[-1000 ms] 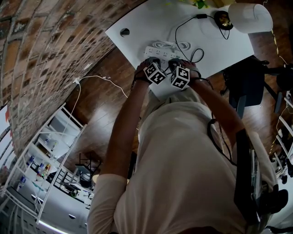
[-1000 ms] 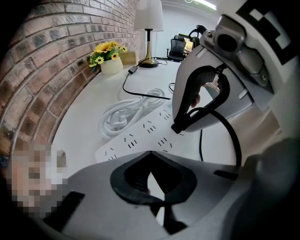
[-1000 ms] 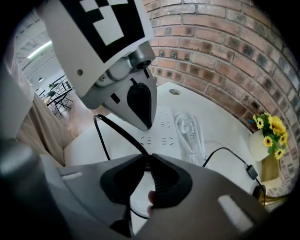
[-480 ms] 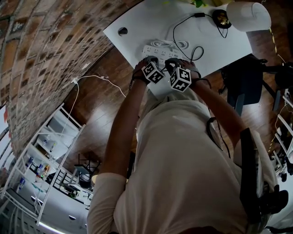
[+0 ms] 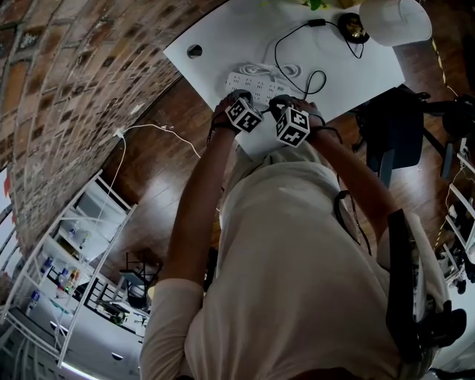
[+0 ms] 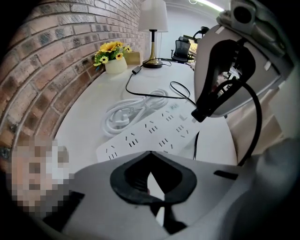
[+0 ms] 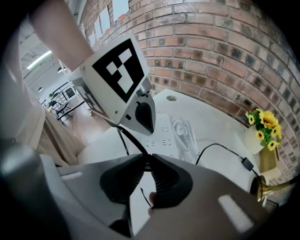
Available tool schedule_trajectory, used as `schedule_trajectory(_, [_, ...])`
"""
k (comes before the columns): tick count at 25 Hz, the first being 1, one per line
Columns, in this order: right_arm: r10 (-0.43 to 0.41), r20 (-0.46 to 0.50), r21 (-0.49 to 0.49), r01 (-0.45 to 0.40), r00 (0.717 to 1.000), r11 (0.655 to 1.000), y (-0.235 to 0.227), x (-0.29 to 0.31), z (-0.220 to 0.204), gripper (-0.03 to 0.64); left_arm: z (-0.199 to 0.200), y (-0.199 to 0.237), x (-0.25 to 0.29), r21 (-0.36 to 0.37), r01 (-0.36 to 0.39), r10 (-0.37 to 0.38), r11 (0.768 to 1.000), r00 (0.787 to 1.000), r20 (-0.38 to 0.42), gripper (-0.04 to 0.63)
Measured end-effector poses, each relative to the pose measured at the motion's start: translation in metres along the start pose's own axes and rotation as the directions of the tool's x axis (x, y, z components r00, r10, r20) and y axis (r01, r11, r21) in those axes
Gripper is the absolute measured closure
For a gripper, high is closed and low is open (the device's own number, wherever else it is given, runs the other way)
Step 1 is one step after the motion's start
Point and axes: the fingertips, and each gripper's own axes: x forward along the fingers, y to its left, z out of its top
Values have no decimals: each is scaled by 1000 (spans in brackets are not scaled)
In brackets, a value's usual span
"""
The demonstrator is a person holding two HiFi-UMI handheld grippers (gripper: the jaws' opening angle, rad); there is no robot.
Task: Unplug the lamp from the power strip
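- Right gripper (image 7: 146,161) is clenched on the black lamp cord (image 7: 218,146) at its plug end. It grips low on the cord, probably so the pull goes straight up out of the socket and not sideways.
- Left gripper (image 6: 149,154) is squeezed closed with nothing in it, nose-down at the near edge of the power strip (image 5: 254,83). It looks placed to pin the strip while the other side pulls. Contact can't be confirmed.
- The strip lies flat on the white table (image 5: 223,37), at 12 o'clock from both grippers. Every socket seen from the left gripper view is empty.
- The plug itself is buried between the right pads. It is probably just clear of the strip's end socket, but the view is too tight to be sure.
- The lamp (image 5: 401,18) stands at the far table corner, about 1 o'clock from the grippers. Its cord has slack loops, so a pull shouldn't drag it.
- The strip's own white cable (image 6: 126,112) is coiled at 11 o'clock of the strip, out of the way.
- Step judged: mid-extraction, near done.
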Motion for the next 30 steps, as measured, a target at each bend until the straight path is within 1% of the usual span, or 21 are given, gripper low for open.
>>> schedule_trajectory(2, [9, -9, 13, -9, 1000, 1000, 2, 1, -5, 569, -2, 1, 1, -60, 9, -9, 998, 1000, 2, 592])
schedule_trajectory(4, [30, -15, 33, -29, 999, 999, 6, 2, -8, 568, -2, 1, -5, -145, 36, -31, 989, 999, 36, 592])
schedule_trajectory(6, [52, -18, 54, -51, 998, 997, 11, 3, -11, 566, 3, 3, -19, -221, 47, -21, 974, 993, 115, 592])
schedule_trajectory(8, [70, -30, 63, -68, 997, 996, 15, 5, -16, 565, 7, 5, -34, -279, 40, 15, 959, 981, 194, 592])
schedule_trajectory(10, [84, -54, 61, -81, 995, 995, 19, 9, -23, 565, 4, 3, -48, -336, 35, 48, 941, 970, 237, 592])
schedule_trajectory(12, [98, -86, 51, -94, 991, 994, 24, 15, -30, 563, -3, -2, -60, -391, 36, 68, 920, 966, 248, 592])
schedule_trajectory(15, [115, -120, 40, -111, 986, 993, 28, 21, -39, 561, -18, -19, -69, -465, 51, 76, 884, 965, 249, 592])
schedule_trajectory(18, [127, -126, 34, -124, 984, 992, 31, 22, -43, 556, -29, -37, -76, -520, 57, 91, 852, 963, 255, 592])
schedule_trajectory(20, [135, -119, 32, -132, 984, 991, 32, 22, -44, 535, -34, -47, -82, -550, 53, 106, 834, 962, 253, 592])
schedule_trajectory(23, [143, -88, 22, -141, 986, 990, 30, 17, -43, 501, -40, -58, -89, -594, 40, 137, 804, 958, 250, 592])
schedule_trajectory(26, [153, -37, 4, -153, 988, 988, 30, 6, -40, 466, -43, -67, -97, -636, 23, 176, 771, 952, 248, 592])
schedule_trajectory(30, [164, 46, -18, -164, 985, 986, 31, -14, -38, 448, -44, -80, -110, -690, 11, 230, 724, 939, 256, 592])
